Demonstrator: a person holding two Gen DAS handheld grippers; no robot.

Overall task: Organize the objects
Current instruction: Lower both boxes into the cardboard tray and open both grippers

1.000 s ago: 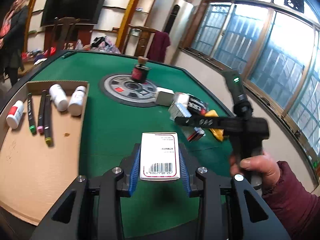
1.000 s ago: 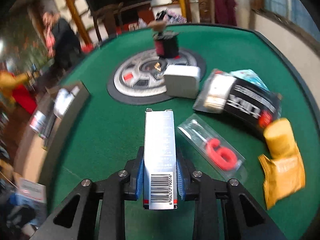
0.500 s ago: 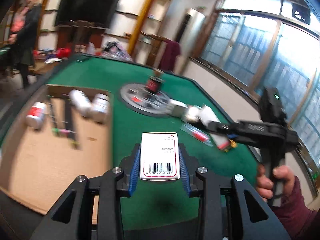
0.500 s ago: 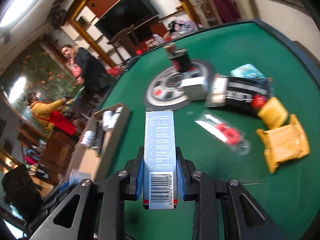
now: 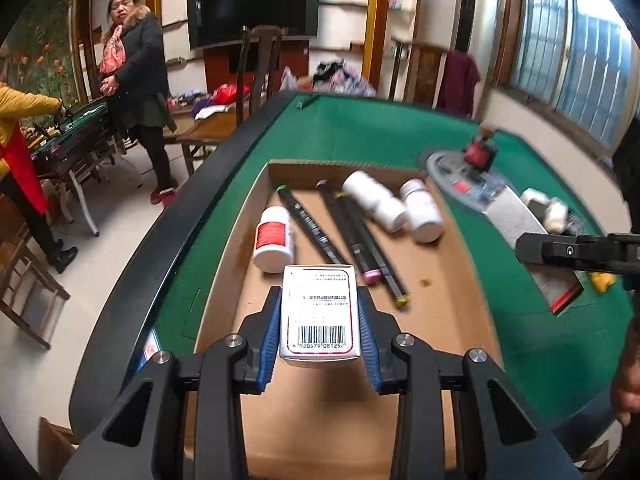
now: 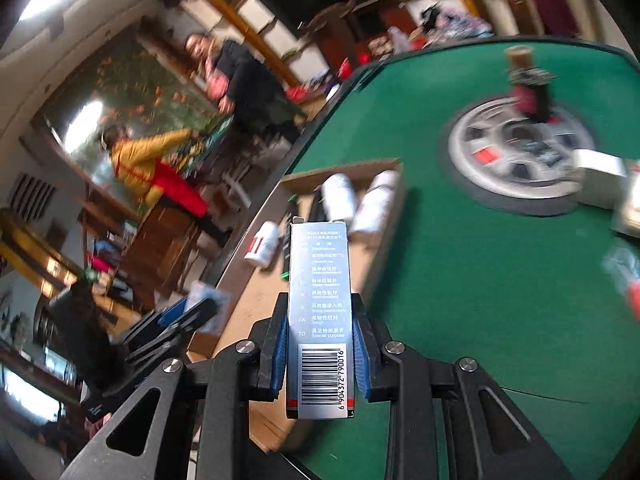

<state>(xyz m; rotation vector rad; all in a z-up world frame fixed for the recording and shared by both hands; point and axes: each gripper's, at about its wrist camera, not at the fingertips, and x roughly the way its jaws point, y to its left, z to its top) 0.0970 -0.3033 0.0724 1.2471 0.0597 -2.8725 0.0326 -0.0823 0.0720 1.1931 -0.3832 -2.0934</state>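
My left gripper (image 5: 319,320) is shut on a white box with a red border and barcode (image 5: 319,312), held above the near part of a shallow cardboard tray (image 5: 460,312). The tray holds three white bottles (image 5: 274,244) and several dark markers (image 5: 352,236). My right gripper (image 6: 320,344) is shut on a long silver-blue box with a barcode (image 6: 320,312), held over the tray's right edge (image 6: 384,236). The right gripper's black fingers (image 5: 576,250) show at the right of the left wrist view, with the silver box (image 5: 520,228).
The green felt table (image 5: 372,128) has a round centre console (image 6: 516,152) with a dark red jar (image 6: 528,88). A white box (image 6: 598,174) and packets lie to its right. Two people stand beyond the table's left edge (image 5: 136,72).
Both grippers swung left with their boxes, from over the green felt to over the cardboard tray. The tray and its bottles now fill the middle of the left wrist view.
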